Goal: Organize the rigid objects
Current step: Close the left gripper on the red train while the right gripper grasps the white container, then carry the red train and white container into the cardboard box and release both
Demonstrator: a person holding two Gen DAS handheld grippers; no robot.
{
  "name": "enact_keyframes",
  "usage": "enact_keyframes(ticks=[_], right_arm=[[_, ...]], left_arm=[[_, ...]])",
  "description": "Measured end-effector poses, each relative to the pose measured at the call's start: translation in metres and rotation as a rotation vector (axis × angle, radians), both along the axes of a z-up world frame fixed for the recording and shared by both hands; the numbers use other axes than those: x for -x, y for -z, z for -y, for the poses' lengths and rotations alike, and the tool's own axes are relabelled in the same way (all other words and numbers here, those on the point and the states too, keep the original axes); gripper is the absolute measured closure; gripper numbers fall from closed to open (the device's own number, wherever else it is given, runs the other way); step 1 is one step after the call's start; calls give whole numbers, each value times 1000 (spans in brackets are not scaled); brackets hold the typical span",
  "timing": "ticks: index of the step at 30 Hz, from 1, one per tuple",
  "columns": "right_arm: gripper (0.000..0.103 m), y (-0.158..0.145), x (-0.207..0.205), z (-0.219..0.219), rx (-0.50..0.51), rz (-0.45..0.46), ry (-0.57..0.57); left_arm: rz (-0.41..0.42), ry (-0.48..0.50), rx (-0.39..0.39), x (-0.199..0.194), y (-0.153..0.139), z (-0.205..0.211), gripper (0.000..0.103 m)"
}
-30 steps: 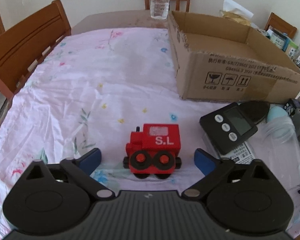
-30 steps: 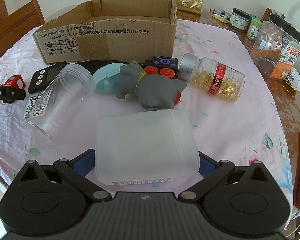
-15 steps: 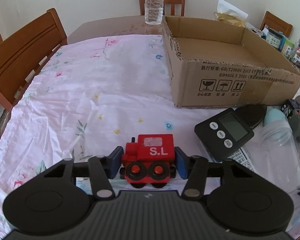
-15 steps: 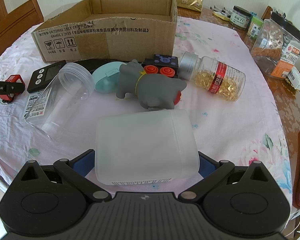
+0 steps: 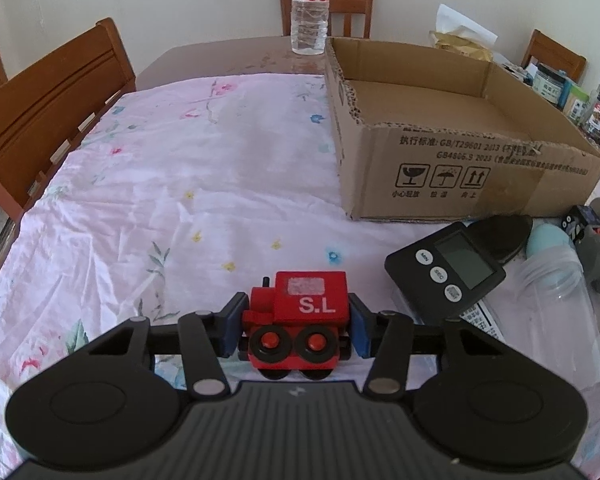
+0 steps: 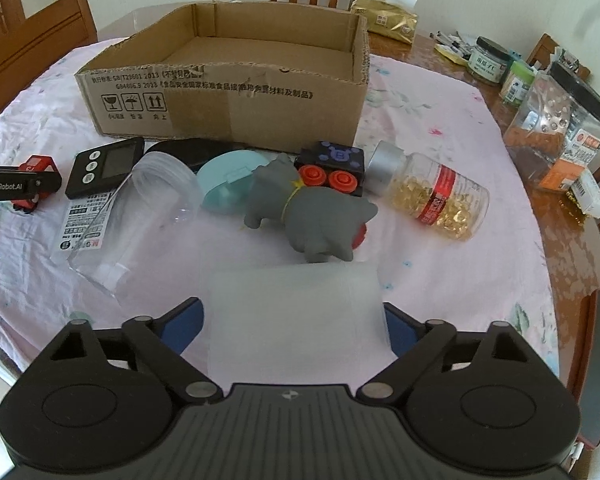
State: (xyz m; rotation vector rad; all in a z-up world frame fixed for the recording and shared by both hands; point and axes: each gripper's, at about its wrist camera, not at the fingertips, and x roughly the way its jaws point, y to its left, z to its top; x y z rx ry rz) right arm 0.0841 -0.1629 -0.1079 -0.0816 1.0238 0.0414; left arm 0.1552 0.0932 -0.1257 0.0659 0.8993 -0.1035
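Now left gripper (image 5: 298,326) jaws clamp the red train (image 5: 300,316); right gripper (image 6: 294,320) jaws straddle the frosted jar (image 6: 296,316).

a red toy train (image 5: 300,320) with black wheels, red hubs and white "s.l" on its side sits upright, pinched between blue pads (image 5: 358,330). a frosted white plastic jar (image 6: 296,316) lies on its side on the pink flowered cloth between two other pads. beyond it lie a grey toy animal (image 6: 316,216), a clear jar (image 6: 132,216), a capsule bottle (image 6: 436,196) and a black timer (image 6: 106,170). the open cardboard box (image 6: 236,108) stands behind.
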Motion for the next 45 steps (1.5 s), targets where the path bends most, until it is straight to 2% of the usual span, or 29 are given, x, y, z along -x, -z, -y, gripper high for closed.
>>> enact_keyframes(ticks=[2, 16, 24, 27, 30, 35, 41, 45], right_arm=[[16, 1, -1, 1, 13, -8, -4], [16, -12, -1, 11, 15, -9, -47], [17, -40, -7, 22, -44, 2, -95], [17, -56, -13, 23, -58, 35, -124], [17, -66, -22, 20, -20, 64, -144], [17, -85, -40, 21, -42, 97, -137], [17, -100, -67, 12, -37, 138, -137], [17, -107, -85, 7, -39, 161, -118]], left_arm=[[-1, 8, 4, -1, 0, -1, 52], [-22, 137, -9, -5, -11, -4, 53], [-64, 308, 7, -9, -47, 1, 53], [-46, 382, 0, -16, -65, 9, 53], [-20, 432, 11, -29, -82, 16, 53], [40, 518, 5, -62, -104, 32, 53], [89, 612, -13, -106, -111, 54, 52], [75, 628, -29, -147, -99, 69, 52]])
